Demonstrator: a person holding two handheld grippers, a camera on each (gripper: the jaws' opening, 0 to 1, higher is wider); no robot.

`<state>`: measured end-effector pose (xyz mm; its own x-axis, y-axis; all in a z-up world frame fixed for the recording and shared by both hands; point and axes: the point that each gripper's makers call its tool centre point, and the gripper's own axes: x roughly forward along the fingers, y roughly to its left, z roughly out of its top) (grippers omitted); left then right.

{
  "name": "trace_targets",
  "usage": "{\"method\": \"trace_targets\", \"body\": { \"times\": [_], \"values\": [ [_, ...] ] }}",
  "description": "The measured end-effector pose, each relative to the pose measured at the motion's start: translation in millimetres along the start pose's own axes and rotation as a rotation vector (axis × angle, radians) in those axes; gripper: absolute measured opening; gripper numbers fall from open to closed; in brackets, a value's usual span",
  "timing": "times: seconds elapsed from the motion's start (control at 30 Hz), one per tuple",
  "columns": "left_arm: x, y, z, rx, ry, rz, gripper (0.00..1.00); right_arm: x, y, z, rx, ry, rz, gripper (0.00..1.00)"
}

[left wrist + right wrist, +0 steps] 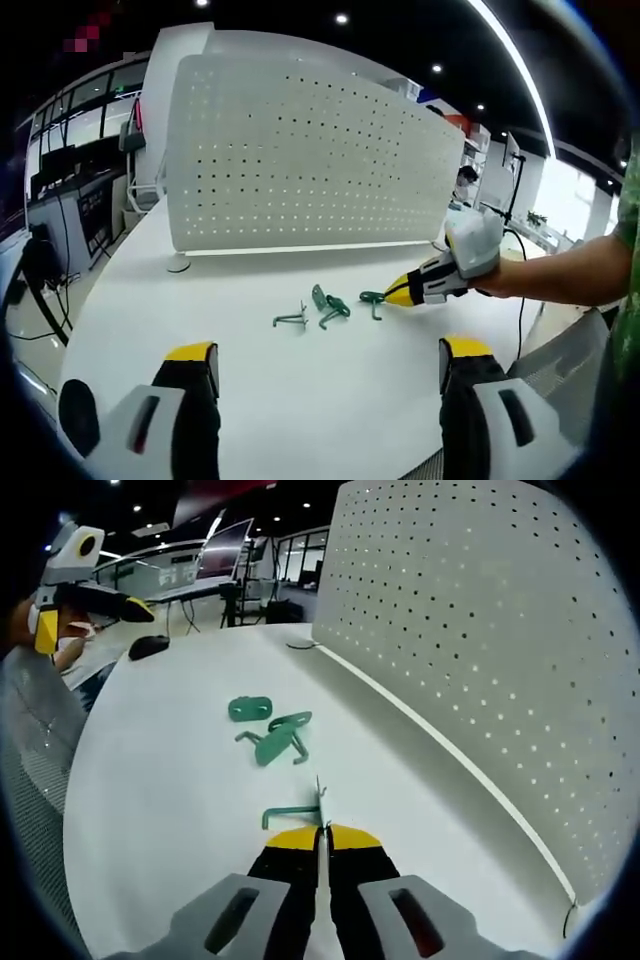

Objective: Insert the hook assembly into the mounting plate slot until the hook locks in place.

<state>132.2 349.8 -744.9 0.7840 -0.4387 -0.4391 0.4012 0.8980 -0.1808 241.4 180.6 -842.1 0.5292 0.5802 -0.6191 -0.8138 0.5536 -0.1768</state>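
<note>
Hook parts lie on the white bench (250, 400) before the pegboard panel (310, 150). Right gripper (322, 832) jaws pinched on one green hook (292, 814); left gripper (330, 365) jaws wide, empty. Judged light, stiff, slick wire: grip the shank. Green plate (249, 708) and bracket (277, 742) nearby. Open office beyond.

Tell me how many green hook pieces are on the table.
3 discernible, though overlapping ones may hide more: a hook at the right gripper tips, a hook mid-table, and an oval plate beyond.
</note>
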Motion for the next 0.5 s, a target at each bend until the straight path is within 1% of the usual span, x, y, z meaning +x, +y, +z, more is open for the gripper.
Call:
{"method": "trace_targets", "body": {
  "times": [0.5],
  "values": [
    [0.1, -1.3, -1.9, 0.002, 0.009, -0.003, 0.92, -0.5, -0.5, 0.0, 0.002, -0.001, -0.001, 0.02]
  ]
}}
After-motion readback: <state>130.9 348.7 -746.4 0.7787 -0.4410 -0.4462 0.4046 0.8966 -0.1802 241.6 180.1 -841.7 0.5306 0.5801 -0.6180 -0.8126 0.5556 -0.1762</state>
